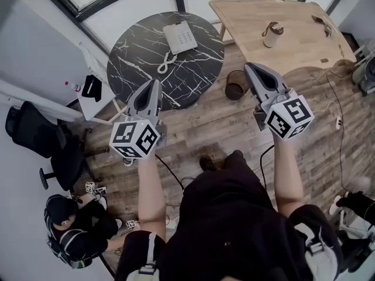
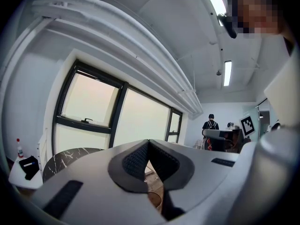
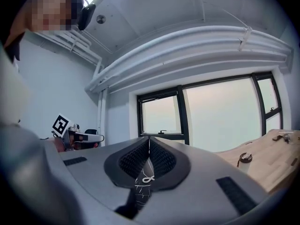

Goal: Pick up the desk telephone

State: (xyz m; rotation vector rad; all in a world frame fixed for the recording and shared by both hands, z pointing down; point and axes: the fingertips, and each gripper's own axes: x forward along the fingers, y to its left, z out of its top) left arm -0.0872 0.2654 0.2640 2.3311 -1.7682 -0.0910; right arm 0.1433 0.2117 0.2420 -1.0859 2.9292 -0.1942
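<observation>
A white desk telephone [image 1: 180, 37] lies at the far side of a round black marble table [image 1: 140, 57], its coiled cord [image 1: 165, 63] trailing toward me. My left gripper [image 1: 152, 84] is held level in the air short of the table's near edge, jaws shut with nothing between them. My right gripper [image 1: 251, 69] hovers to the table's right, also shut and empty. In the right gripper view a sliver of the marble and the cord [image 3: 145, 179] shows below the closed pads [image 3: 140, 159]. The left gripper view shows the table edge [image 2: 70, 156] at lower left.
A wooden table [image 1: 293, 28] with a lidded cup [image 1: 272, 34] stands at the back right. A dark bin [image 1: 236, 85] sits on the floor between the tables. A white side stand [image 1: 96, 98] and a black chair [image 1: 41, 133] are at left; a crouching person [image 1: 73, 227] at lower left.
</observation>
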